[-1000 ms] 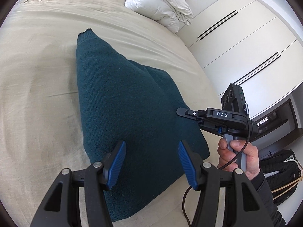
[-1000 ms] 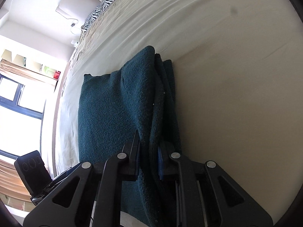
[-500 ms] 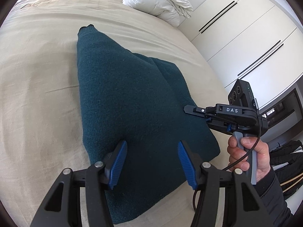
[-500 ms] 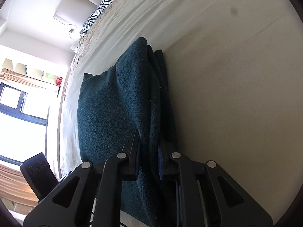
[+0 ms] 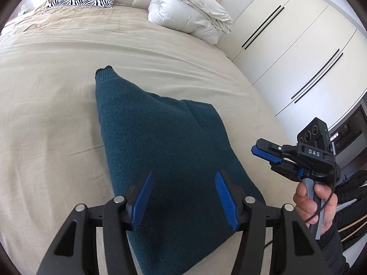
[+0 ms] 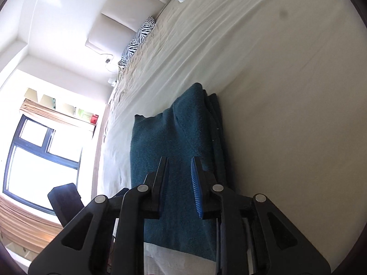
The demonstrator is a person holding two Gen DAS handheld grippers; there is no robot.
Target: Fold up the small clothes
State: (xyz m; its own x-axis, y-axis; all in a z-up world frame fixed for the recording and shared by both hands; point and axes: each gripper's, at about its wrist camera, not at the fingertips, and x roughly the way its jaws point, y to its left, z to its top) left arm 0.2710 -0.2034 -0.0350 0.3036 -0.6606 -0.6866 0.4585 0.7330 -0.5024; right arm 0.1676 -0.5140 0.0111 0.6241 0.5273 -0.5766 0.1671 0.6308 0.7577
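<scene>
One teal knit on bed, left hand-held gripper apart, right hand-held gripper just opening, empty.

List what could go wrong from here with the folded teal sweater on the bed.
1. The sweater has a cuff poking out past its far corner; a next fold could trap it crooked.
2. The right gripper has just been opening, with nothing between its fingers; the stacked layers along that edge could slip apart.
3. The open left gripper hovers low over the knit and might snag it.
</scene>
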